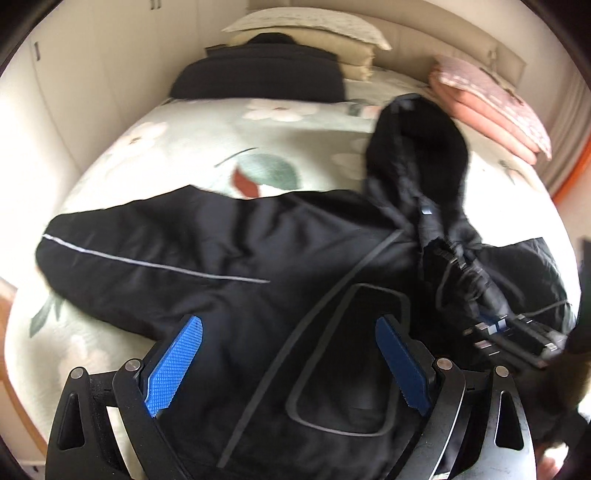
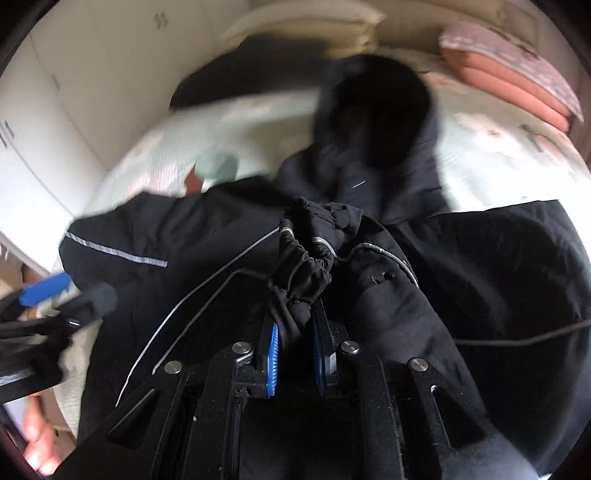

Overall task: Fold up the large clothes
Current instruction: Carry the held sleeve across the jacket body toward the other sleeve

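Right, black hooded jacket [image 1: 229, 266] is spread on the floral bedspread [image 1: 177, 140], hood [image 1: 417, 147] pointing toward the head of the bed.

Left gripper [image 1: 288, 354]: jaws wide apart, blue pads [image 1: 173, 369] on either side of the jacket's chest area, nothing between them. Can't tell whether it touches the fabric.

Right gripper [image 2: 295, 350]: jaws nearly together, pinching a bunched elastic cuff [image 2: 306, 258] of the jacket's sleeve, with the fabric gathered up just ahead of the fingers.

View differences:
- Left wrist view shows the outlined chest panel [image 1: 351, 358] and the long reflective stripe [image 1: 147, 258] on the outstretched sleeve clearly. The right gripper shows only as a blurred shape at the right edge, so the grip isn't readable there.
- Right wrist view shows the clamp on the cuff directly and catches the left gripper at its far left edge, blurred, with one blue pad visible. The person's fingers [image 2: 40, 450] are at bottom left.
- Both show the dark folded pile [image 1: 258, 70] and cream pillows [image 1: 306, 29] at the head of the bed, plus the pink folded bedding [image 1: 491, 103] at right; sharper in the left view.
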Demonstrator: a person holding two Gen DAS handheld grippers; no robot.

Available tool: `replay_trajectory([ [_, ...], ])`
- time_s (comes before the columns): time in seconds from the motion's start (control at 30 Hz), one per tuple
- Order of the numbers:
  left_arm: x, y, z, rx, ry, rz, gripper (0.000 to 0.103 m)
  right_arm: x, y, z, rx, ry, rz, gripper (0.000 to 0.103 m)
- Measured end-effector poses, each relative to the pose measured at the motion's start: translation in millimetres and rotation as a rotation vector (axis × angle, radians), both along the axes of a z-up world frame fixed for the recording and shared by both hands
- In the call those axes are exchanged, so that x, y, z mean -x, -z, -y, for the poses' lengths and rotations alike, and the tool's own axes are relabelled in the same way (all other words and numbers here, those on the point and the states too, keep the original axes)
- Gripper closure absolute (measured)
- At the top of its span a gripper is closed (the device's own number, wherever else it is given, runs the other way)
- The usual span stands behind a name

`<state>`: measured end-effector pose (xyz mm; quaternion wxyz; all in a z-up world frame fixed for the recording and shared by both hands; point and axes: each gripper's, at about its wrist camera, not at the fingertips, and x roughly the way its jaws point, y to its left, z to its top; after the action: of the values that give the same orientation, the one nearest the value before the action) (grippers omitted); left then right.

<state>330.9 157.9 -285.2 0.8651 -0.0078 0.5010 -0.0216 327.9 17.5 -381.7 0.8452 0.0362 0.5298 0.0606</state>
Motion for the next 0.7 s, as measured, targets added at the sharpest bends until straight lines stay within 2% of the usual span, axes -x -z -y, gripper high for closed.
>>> replay_trajectory([
  [0.17, -4, 23, -26, 0.005, -0.024, -0.038, 0.008, -9, 50, -41, 0.101, -0.046, -0.093, 0.077],
  [0.23, -6, 29, -30, 0.015, -0.018, -0.055, 0.008, -6, 49, -49, 0.089, -0.075, -0.088, 0.059],
  [0.3, -7, 34, -31, 0.032, -0.007, -0.066, 0.008, -2, 40, -44, 0.043, -0.083, -0.098, 0.049],
  [0.4, -11, 34, -32, 0.065, 0.011, -0.076, 0.008, 21, 11, -26, 0.0, -0.077, -0.077, 0.048],
  [0.53, -18, 31, -14, 0.134, 0.094, -0.094, 0.008, 78, -32, 9, 0.064, -0.061, 0.005, 0.048],
  [0.6, -24, 35, 3, 0.179, 0.145, -0.121, 0.008, 102, -37, 25, 0.126, -0.036, -0.013, 0.048],
  [0.67, -30, 45, 25, 0.258, 0.199, -0.16, 0.008, 119, -31, 42, 0.179, -0.006, -0.067, 0.054],
  [0.7, -34, 52, 36, 0.274, 0.219, -0.177, 0.008, 121, -27, 50, 0.188, 0.008, -0.099, 0.062],
])
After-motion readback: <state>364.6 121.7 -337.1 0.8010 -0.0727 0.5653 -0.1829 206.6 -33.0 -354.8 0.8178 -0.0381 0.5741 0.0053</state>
